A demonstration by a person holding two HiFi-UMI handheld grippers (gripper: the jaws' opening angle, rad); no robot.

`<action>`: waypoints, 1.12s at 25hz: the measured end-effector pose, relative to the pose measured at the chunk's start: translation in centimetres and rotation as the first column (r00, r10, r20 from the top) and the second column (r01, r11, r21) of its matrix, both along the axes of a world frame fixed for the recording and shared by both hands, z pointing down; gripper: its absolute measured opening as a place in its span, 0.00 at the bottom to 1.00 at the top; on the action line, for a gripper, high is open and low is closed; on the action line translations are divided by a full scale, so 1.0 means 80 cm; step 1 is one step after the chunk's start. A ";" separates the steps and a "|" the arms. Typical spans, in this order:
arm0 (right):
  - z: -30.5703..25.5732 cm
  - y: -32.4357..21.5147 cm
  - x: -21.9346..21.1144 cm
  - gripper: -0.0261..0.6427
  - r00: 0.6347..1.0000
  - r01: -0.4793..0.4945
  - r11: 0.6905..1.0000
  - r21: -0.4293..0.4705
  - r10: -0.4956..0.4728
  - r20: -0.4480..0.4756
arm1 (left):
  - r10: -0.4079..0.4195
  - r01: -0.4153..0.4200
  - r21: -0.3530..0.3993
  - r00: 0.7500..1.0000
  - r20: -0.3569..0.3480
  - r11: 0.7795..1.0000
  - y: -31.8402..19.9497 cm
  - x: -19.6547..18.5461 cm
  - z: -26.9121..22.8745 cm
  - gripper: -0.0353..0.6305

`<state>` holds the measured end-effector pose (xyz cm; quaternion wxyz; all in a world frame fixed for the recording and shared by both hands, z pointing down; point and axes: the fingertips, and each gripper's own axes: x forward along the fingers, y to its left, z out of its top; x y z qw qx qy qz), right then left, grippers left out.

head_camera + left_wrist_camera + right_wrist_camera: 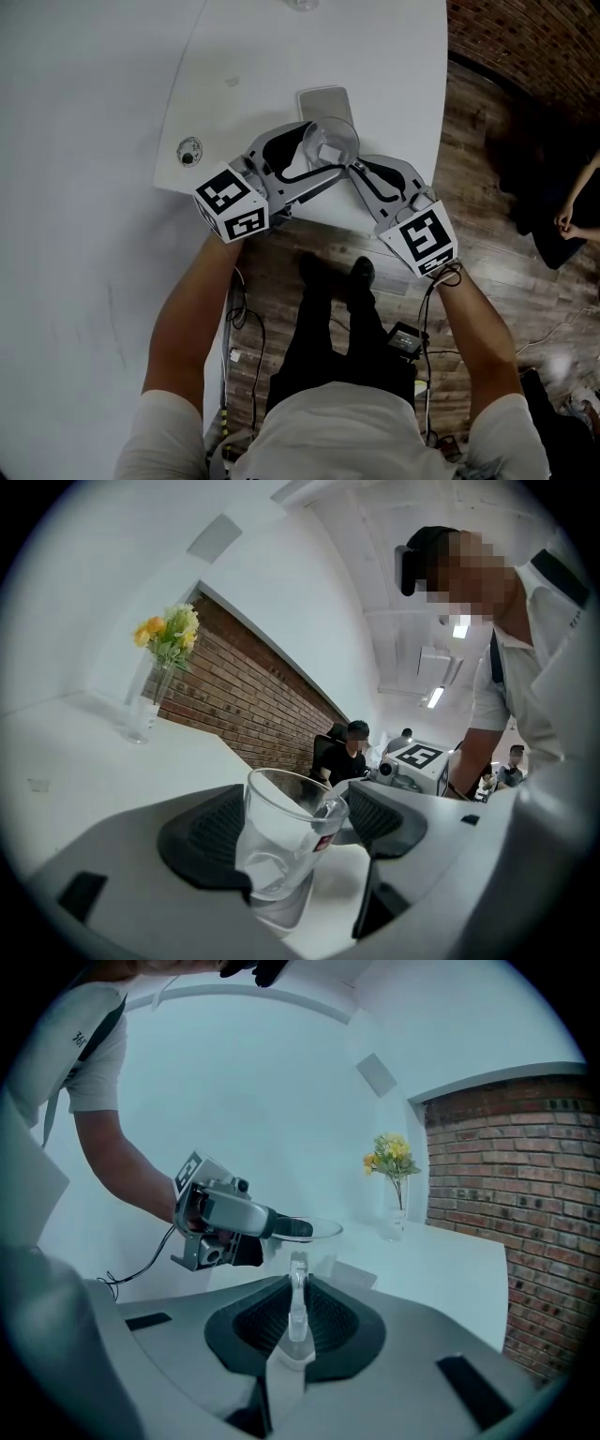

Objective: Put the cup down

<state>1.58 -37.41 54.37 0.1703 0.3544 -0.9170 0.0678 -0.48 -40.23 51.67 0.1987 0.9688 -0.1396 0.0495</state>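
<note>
Right tool (pixel 298 1288) pinching handle (pixel 297 1309) of cup (pixel 279 844); left tool (pixel 300 829) clamping its body

We are seeing bright, even light: ceiling lights (pixel 437 697) are glowing overhead in the left gripper view, and the white table (pixel 394 56) is washing out almost flat in the head view, with only faint, soft shadows. Both gripper views are bending toward round black borders, the right one is carrying a cool blue cast, and the glass cup (pixel 281 832) is catching small glints while the nearest foreground is blurring.
</note>
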 end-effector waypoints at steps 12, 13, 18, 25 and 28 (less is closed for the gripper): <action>0.015 0.005 0.000 0.09 0.998 0.001 1.000 -0.009 -0.001 -0.060 | 0.017 -0.017 0.004 1.000 0.011 1.000 0.006 0.000 0.012 0.56; 0.016 0.005 0.001 0.09 0.998 -0.001 1.000 -0.014 0.000 -0.060 | 0.015 -0.015 0.004 1.000 0.012 1.000 0.006 0.000 0.012 0.56; 0.018 0.003 0.003 0.09 0.998 -0.011 1.000 -0.023 0.010 -0.065 | 0.007 -0.007 0.000 1.000 0.006 1.000 0.004 0.002 0.011 0.56; 0.018 0.006 0.006 0.16 0.999 -0.024 0.999 -0.041 0.022 -0.042 | -0.003 0.003 -0.006 1.000 0.010 1.000 0.007 -0.001 0.011 0.56; 0.017 0.007 0.009 0.22 0.999 -0.027 0.999 -0.045 0.026 -0.040 | -0.015 0.015 -0.004 1.000 0.006 1.000 0.007 -0.006 0.008 0.56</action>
